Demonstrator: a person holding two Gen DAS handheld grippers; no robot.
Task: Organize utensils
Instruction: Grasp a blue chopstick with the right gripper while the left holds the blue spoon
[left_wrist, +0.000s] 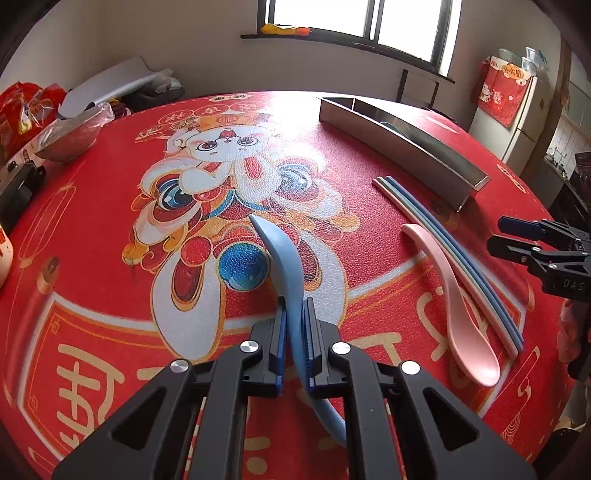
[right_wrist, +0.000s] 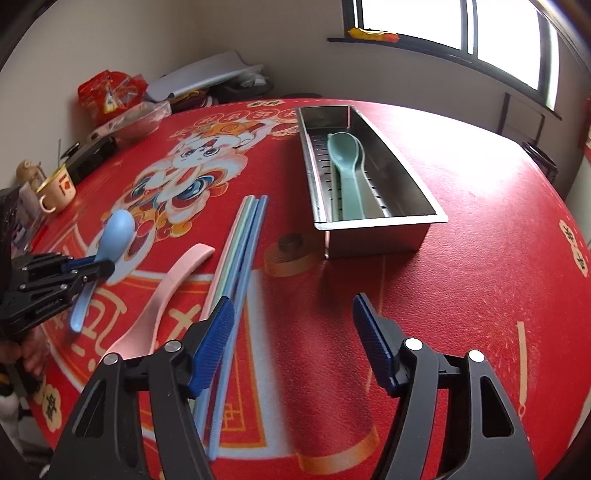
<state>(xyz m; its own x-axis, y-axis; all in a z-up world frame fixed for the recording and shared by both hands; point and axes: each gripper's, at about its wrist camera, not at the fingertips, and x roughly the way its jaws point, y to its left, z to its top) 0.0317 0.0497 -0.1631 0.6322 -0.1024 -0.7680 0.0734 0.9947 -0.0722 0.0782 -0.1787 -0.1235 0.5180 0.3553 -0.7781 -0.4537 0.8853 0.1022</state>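
Left wrist view: left gripper (left_wrist: 295, 317) fingers clamp the blue spoon (left_wrist: 286, 266) above the red surface (left_wrist: 110, 258). Right wrist view: right gripper (right_wrist: 291, 314) fingers spread wide, holding nothing, beside the chopsticks (right_wrist: 240, 251); a green spoon (right_wrist: 345, 173) lies in the steel tray (right_wrist: 380, 234).

The far tray (right_wrist: 376, 221) is shiny brushed metal, the blue spoon (left_wrist: 286, 266), pink spoon (left_wrist: 458, 306) and chopsticks (right_wrist: 240, 243) look matt smooth plastic, and the red table cover (right_wrist: 461, 266) has pebbled grain.
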